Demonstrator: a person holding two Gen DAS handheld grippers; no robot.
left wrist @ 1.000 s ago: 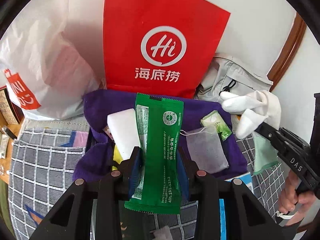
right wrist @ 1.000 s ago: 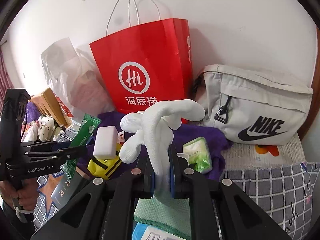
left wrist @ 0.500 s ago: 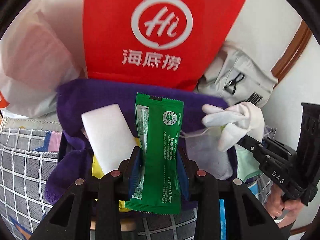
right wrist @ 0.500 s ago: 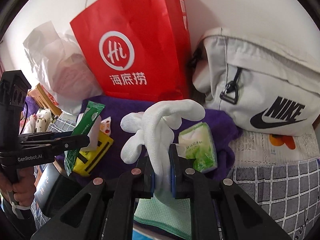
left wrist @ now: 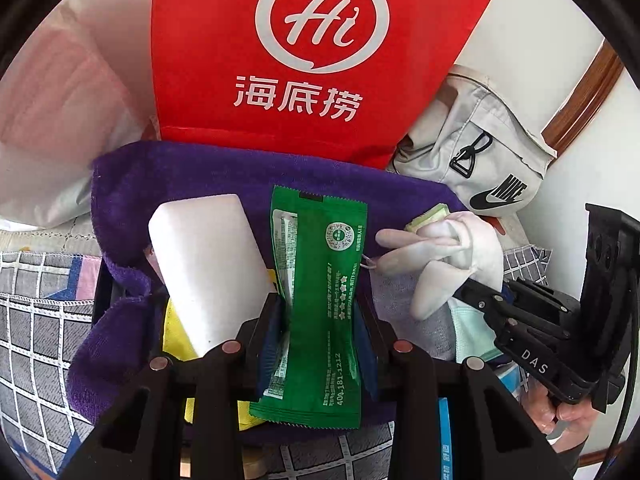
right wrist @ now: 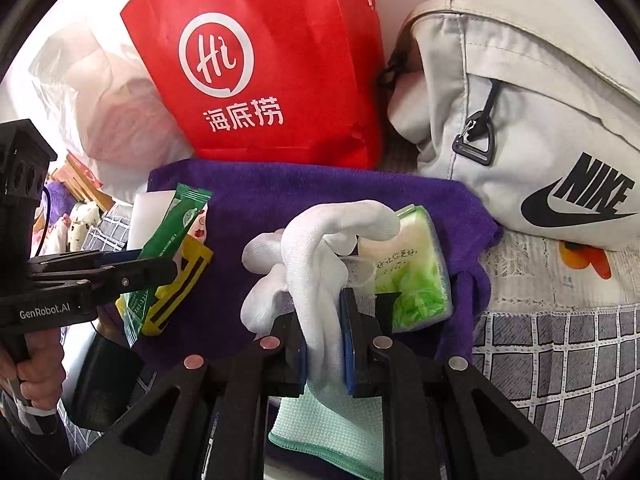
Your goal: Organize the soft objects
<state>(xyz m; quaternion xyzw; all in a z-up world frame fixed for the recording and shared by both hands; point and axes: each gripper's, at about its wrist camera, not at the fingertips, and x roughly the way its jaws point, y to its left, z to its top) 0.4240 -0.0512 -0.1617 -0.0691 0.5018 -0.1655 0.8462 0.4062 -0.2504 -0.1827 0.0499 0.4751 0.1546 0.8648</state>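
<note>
Now, through my left wrist camera, my left gripper (left wrist: 320, 320) is clenched on a glossy green sachet (left wrist: 316, 300), a flat crinkled foil pack with serrated ends standing upright between the blue pads; beside it leans a smooth white foam block (left wrist: 208, 264), over a fuzzy purple towel (left wrist: 192, 168) that lines a container; a stiff red paper bag (left wrist: 320, 60) stands behind, a pale grey fabric bag (left wrist: 488, 152) to its right; the other tool crosses at right with a limp knitted white glove (left wrist: 444, 256).

Through my right wrist camera, my right gripper (right wrist: 324, 340) grasps that white glove (right wrist: 320, 248), its soft fingers drooping over the purple towel (right wrist: 312, 188); a plastic-wrapped green tissue pack (right wrist: 412, 272) lies just beside it, partly hidden by the glove; a mint woven cloth (right wrist: 328, 428) shows under the jaws; the left gripper (right wrist: 136, 264) holds the green sachet (right wrist: 168, 236) above a yellow packet (right wrist: 180, 280); a checked grey cloth (right wrist: 560, 360) covers the surface at right.
</note>
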